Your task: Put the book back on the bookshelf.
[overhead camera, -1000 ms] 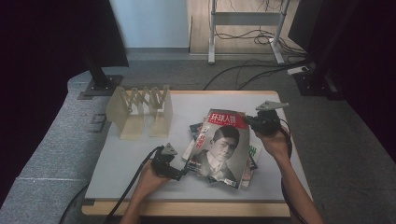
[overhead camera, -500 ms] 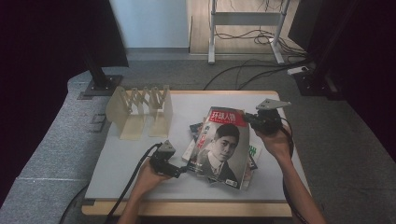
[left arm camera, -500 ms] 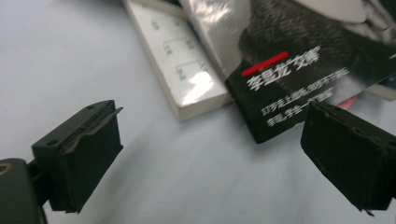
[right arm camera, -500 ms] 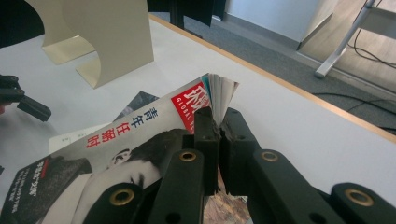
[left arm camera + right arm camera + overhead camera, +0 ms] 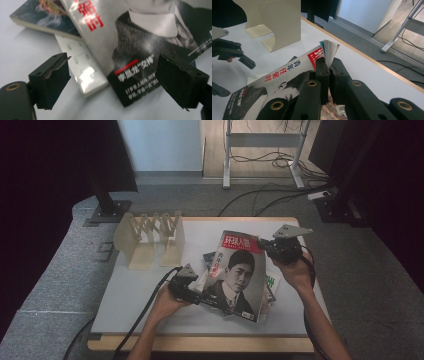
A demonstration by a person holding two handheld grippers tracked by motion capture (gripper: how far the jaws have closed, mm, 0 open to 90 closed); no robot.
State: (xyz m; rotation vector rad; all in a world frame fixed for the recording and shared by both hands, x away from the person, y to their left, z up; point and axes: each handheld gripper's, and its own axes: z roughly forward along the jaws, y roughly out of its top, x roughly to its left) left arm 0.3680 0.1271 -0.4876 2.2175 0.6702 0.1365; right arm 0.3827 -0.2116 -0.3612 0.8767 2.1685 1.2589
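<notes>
Lifting the magazine point(image 5: 235, 272) off the book pile point(image 5: 267, 287) w/ our right gripper point(image 5: 328, 65), jaws pinching its top corner, mag tilted above the surface point(image 5: 145, 295). Our left gripper point(image 5: 112, 80) has just been closing; jaws spread either side of the lower edge, not gripping yet. Left to do, we reckon: slot it into the beige rack point(image 5: 150, 240), well apart. Nothing stands between.

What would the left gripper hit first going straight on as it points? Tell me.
Most likely the magazine: its lower corner lies just ahead, between the open jaws of the left gripper. A pale book lies beneath it; depth is hard to judge.
</notes>
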